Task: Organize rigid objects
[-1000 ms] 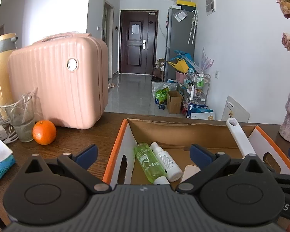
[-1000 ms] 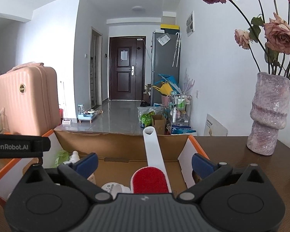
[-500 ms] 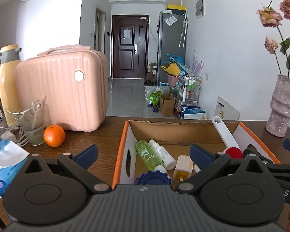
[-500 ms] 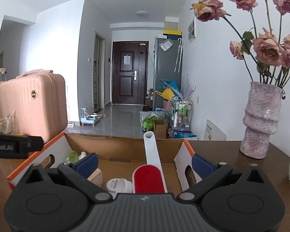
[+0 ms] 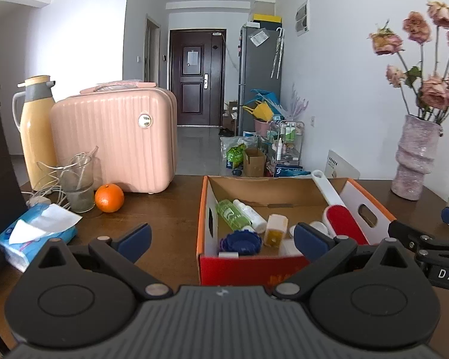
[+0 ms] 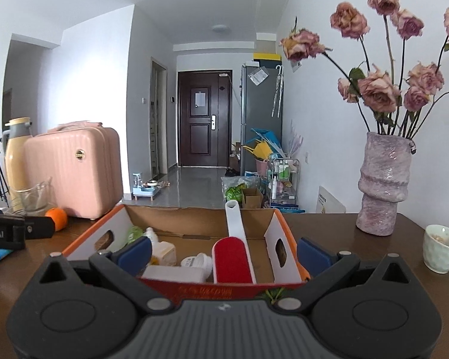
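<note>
An open cardboard box [image 5: 205, 209] [image 6: 284, 239] with orange rims sits on the dark wooden table. Inside lie a green bottle [image 5: 231, 214], a white bottle [image 5: 251, 215], a small cream bottle [image 5: 275, 229], a blue ridged lid [image 5: 241, 240] and a red-and-white lint brush [image 5: 341, 218] [image 6: 232, 257] whose handle leans on the back wall. My left gripper [image 5: 221, 237] hangs open in front of the box's near left corner, holding nothing. My right gripper [image 6: 224, 252] is open too, empty, just before the box's near wall.
Left of the box stand a pink suitcase [image 5: 116, 137], a yellow thermos [image 5: 36, 131], a glass [image 5: 77, 182], an orange [image 5: 109, 198] and a tissue pack [image 5: 36, 233]. A vase with dried roses [image 6: 383, 185] and a pale cup [image 6: 441, 248] stand to the right.
Both grippers have drawn back and risen from over the box; the whole box and its near wall now show. Both stay open and empty.
</note>
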`<state>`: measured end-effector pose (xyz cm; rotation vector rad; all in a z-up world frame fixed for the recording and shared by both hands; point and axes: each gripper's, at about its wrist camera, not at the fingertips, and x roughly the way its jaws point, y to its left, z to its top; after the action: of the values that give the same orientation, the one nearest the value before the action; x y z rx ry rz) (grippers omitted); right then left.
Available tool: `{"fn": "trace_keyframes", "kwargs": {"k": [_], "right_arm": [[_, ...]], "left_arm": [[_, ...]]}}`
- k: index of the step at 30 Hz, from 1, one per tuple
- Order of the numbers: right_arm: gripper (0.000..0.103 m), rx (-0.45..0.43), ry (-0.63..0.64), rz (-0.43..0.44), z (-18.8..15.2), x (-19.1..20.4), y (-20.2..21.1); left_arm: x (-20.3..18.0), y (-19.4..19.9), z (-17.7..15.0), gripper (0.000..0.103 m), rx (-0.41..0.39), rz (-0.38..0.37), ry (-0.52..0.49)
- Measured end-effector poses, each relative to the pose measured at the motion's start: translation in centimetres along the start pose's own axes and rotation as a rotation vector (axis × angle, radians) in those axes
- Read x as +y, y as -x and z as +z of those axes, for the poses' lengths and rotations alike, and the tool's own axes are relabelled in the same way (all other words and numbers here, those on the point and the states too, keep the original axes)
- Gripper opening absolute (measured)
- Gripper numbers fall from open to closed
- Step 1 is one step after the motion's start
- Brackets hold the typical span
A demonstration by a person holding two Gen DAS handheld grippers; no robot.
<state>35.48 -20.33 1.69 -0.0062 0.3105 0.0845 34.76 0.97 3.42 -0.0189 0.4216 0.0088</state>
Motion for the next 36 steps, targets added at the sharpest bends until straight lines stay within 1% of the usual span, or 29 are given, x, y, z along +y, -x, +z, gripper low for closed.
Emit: {"fn": "trace_keyframes", "kwargs": {"k": [5, 11, 20, 24, 28, 36], "right_arm": [[0.103, -0.006, -0.004, 0.024, -0.8, 0.5, 4.4], [0.103, -0.001, -0.01, 0.049, -2.6, 0.8, 9.4], [0.103, 0.023, -0.017, 0.029, -5.4, 0.8, 15.8], [0.103, 0.044, -0.016, 0.016, -6.5, 0.9, 17.7], [0.103, 0.051, -0.023, 0.01, -7.1, 0.8, 19.0], [0.103, 0.046, -0.017, 0.012, -7.2, 1.0, 19.9]], "left_arm": [[0.1, 4.2, -1.3, 0.103, -0.017, -0.009, -0.007], [0.2, 9.0, -4.0, 0.103, -0.018, -0.015, -0.015], [0.3, 14.4, -8.2, 0.103, 0.015, -0.018, -0.023], [0.0, 16.1, -9.6, 0.103, 0.025, -0.024, -0.033], [-0.3, 17.1, -10.4, 0.103, 0.034, -0.028, -0.039], [-0.4, 17.9, -10.6, 0.103, 0.025, -0.023, -0.041]]}}
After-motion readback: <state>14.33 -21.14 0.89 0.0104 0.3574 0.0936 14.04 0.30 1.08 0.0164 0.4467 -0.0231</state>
